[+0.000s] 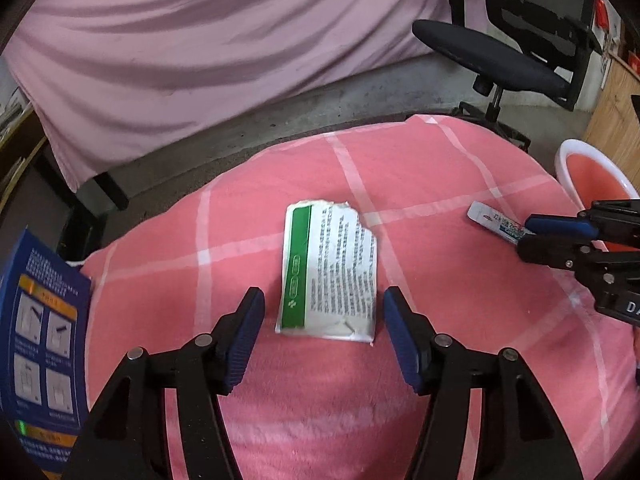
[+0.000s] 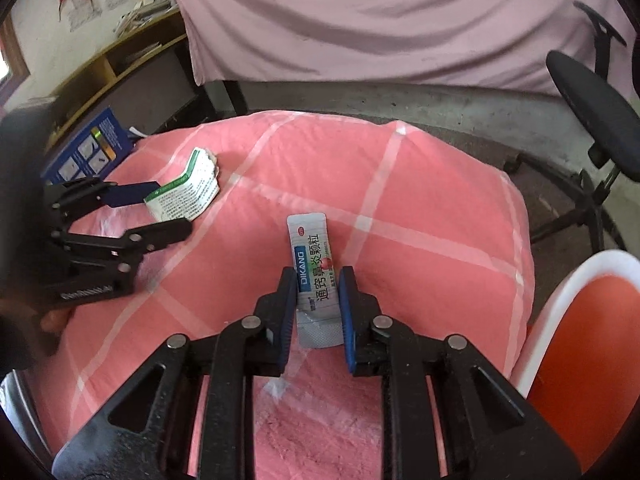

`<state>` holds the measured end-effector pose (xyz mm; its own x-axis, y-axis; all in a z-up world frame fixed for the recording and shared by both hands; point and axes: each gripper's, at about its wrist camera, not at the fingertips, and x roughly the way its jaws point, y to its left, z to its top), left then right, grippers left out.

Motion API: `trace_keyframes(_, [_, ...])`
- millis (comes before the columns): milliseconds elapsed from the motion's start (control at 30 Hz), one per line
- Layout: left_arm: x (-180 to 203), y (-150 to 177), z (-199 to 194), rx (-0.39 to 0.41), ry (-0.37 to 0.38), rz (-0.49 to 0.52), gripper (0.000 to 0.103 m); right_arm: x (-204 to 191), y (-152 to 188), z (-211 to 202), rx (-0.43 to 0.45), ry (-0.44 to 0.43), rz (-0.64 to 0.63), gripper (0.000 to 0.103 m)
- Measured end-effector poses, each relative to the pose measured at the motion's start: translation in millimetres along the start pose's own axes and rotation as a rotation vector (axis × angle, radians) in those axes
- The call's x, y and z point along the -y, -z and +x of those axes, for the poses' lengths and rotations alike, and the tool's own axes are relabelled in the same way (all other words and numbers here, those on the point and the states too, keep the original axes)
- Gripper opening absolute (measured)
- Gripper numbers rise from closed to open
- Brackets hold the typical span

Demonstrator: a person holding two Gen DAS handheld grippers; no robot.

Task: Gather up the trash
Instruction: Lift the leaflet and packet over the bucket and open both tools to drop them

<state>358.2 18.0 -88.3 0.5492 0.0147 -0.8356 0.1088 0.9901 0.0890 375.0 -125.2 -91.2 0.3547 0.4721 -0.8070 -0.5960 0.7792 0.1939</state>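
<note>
Pink blanket (image 1: 460,280) carries both items: the torn green-white wrapper (image 1: 330,270) lies lengthwise between the wide left gripper (image 1: 324,328) jaws, untouched, while the right gripper (image 2: 318,308) clamps narrow on the sachet (image 2: 316,280) beside the orange bin (image 2: 592,320).

A plain home or dormitory-like room: a pink checked blanket (image 1: 420,208) in the foreground, a pink sheet (image 1: 208,40) draped behind, a bare concrete floor (image 1: 360,96), an office chair (image 1: 520,52), and wooden shelves (image 2: 116,60) holding papers against a marked wall.
</note>
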Motion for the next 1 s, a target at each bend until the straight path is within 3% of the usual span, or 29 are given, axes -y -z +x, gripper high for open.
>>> trace_keyframes(100, [-1, -1, 4, -0.011, -0.003, 0.0, 0.053, 2, 1, -1, 0.001, -0.003, 0.008, 0.041])
trace_keyframes(167, [0, -1, 3, -0.017, 0.018, 0.002, 0.044, 1, 3, -3, 0.002, -0.001, 0.008, 0.041])
trace_keyframes(367, [7, 4, -9, -0.009, -0.007, -0.001, 0.043, -1, 8, -8, 0.015, -0.001, 0.016, 0.041])
trace_keyframes(600, [21, 21, -45, 0.096, 0.022, -0.065, 0.043, -5, 26, -29, 0.073, 0.021, 0.003, 0.041])
trace_keyframes(767, [36, 28, -80, 0.242, 0.058, -0.15, 0.043, -7, 41, -66, 0.225, 0.043, 0.008, 0.04])
trace_keyframes(1000, [70, 25, -137, 0.47, 0.081, -0.159, 0.043, -8, 62, -134, 0.537, 0.115, 0.009, 0.04])
